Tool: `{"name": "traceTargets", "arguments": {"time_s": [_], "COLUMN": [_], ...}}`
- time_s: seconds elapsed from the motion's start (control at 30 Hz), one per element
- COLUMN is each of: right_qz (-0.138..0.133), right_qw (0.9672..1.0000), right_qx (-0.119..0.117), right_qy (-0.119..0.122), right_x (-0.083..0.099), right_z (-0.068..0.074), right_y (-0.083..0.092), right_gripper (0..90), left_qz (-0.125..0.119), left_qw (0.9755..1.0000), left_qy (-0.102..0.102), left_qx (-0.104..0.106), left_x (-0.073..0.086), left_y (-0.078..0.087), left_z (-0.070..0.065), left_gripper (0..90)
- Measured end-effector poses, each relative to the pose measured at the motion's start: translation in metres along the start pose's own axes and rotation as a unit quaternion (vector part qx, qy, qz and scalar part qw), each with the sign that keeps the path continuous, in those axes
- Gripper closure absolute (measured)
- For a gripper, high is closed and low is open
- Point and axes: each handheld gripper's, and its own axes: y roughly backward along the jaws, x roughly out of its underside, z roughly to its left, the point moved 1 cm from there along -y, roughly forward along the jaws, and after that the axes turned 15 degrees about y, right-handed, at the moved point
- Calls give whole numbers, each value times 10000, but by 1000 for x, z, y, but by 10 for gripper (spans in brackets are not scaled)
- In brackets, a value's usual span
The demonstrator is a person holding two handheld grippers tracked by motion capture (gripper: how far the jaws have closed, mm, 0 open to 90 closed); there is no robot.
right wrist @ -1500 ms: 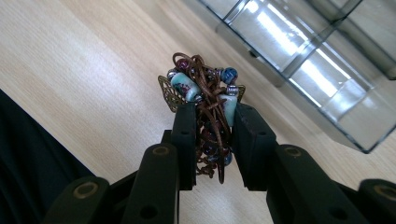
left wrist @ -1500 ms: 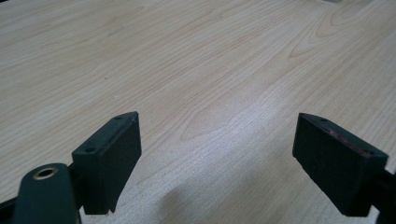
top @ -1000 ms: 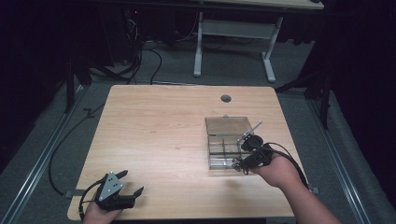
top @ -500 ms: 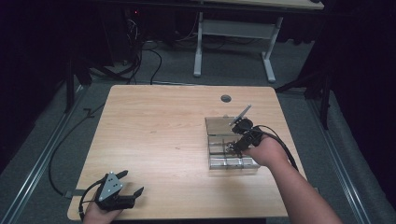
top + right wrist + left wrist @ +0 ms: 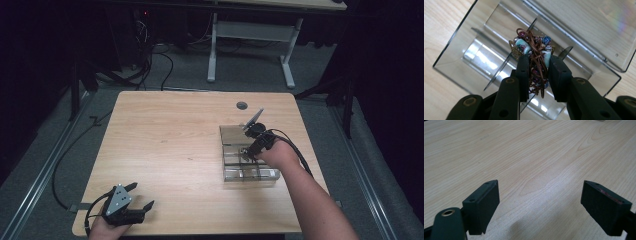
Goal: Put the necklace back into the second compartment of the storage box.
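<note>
Over the clear box point(image 5: 469, 62), we are clamping a beaded cord bundle point(image 5: 534, 50) in our right tool point(image 5: 537, 72); our left tool point(image 5: 541, 205) is resting apart above the table point(image 5: 529, 157).

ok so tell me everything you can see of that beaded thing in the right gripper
The beaded bundle is a tangle of thin brown cord strung with pale blue-green tube beads, small purple and blue round beads, silvery spacers and a gold filigree piece. It is bunched up, clamped between the right gripper's black jaws, its top sticking out past them. It hangs over the clear plastic divided box, whose lid lies open; whether it touches the box is unclear.
</note>
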Motion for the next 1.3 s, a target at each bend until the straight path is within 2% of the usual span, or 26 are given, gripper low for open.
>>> {"name": "traceTargets", "arguments": {"time_s": [0.03,0.07,0.1,0.23,0.33,0.43,0.63,0.8,0.93,1.13,1.3], "right_qz": [23,6,37,91,185,289,371,383,306,355,273], "right_qw": [10000,10000,10000,9999,9998,9995,9993,9991,9994,9991,9993], "right_qx": [-15,4,4,18,10,36,10,-39,-108,-95,-165], "right_qy": [-83,-13,-89,-114,-30,-133,-112,-164,-104,-208,-200], "right_x": [-1,-1,-2,-3,-5,-6,-7,-6,-5,-7,-7], "right_z": [0,-3,-4,-7,-9,-10,-12,-10,-11,-9,-10], "right_y": [-1,-3,-5,-10,-16,-22,-30,-37,-41,-44,-43], "right_gripper": [717,716,716,716,716,716,716,715,714,710,650], "left_qz": [-1,-6,-6,-16,-12,-10,-5,10,6,4,13], "left_qw": [10000,10000,10000,10000,10000,10000,10000,10000,10000,10000,10000], "left_qy": [1,0,-1,1,-1,-4,-7,-12,-5,0,-9], "left_qx": [0,2,5,14,25,24,28,13,9,8,16], "left_x": [0,0,0,0,0,0,0,0,0,0,0], "left_y": [0,0,0,0,0,0,0,0,0,0,0], "left_z": [0,0,0,0,0,0,0,0,0,0,0], "left_gripper": [158,158,158,158,158,158,158,158,158,158,158]}}
